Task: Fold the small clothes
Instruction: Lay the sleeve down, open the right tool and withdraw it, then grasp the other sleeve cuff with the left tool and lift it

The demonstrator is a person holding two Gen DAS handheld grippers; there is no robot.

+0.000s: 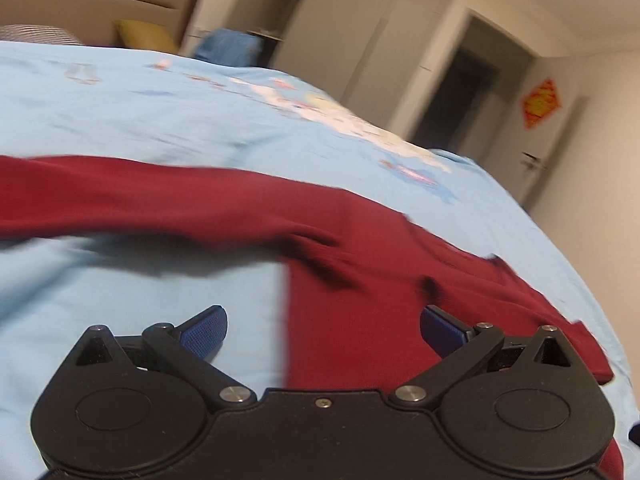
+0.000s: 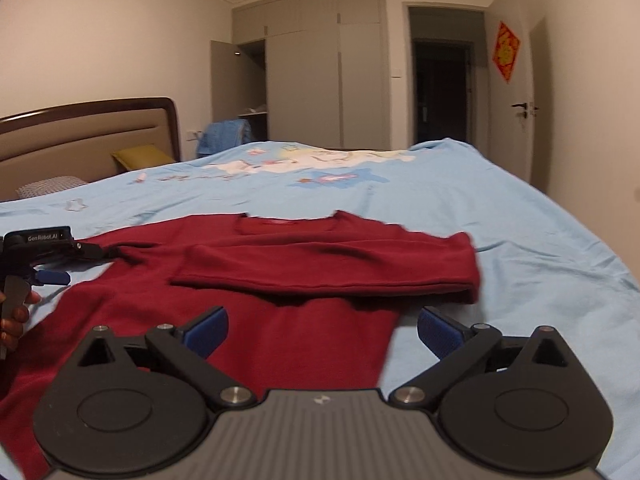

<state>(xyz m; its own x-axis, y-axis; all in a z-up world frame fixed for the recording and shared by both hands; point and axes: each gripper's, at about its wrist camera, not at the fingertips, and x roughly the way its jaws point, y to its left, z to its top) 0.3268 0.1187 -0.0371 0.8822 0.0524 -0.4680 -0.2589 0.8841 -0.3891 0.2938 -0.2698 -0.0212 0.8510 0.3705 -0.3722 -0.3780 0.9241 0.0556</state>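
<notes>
**1 sleeve folded, 1 still to go**

Lying flat on the bed (image 2: 520, 240), neck toward the far side: a dark red top (image 2: 280, 340). Spread out like this so each part can be turned over without dragging the rest. Right sleeve (image 2: 340, 268) already laid across the chest, cuff end pointing left, edges fairly straight. Left sleeve (image 1: 120, 196) stretched out sideways on the sheet, not yet folded by the look of it.

Left gripper (image 1: 322, 330) held low over the top's left side edge, fingers spread wide, nothing between them; 1 blue pad (image 1: 204, 332) over bare sheet, the other over red cloth. Much blur in this view, so in motion, probably. Seen also from the right wrist at the far left (image 2: 52, 276), near where sleeve meets body, gripped by a hand (image 2: 14, 320). Placed there, most likely, to take hold of that sleeve.

Right gripper (image 2: 322, 330) hanging above the hem area near the top's right edge, fingers apart and empty. Kept back, likely, to leave the folded sleeve undisturbed and be ready for the body fold.

Risk: tugging the left sleeve could shift the folded one.
</notes>
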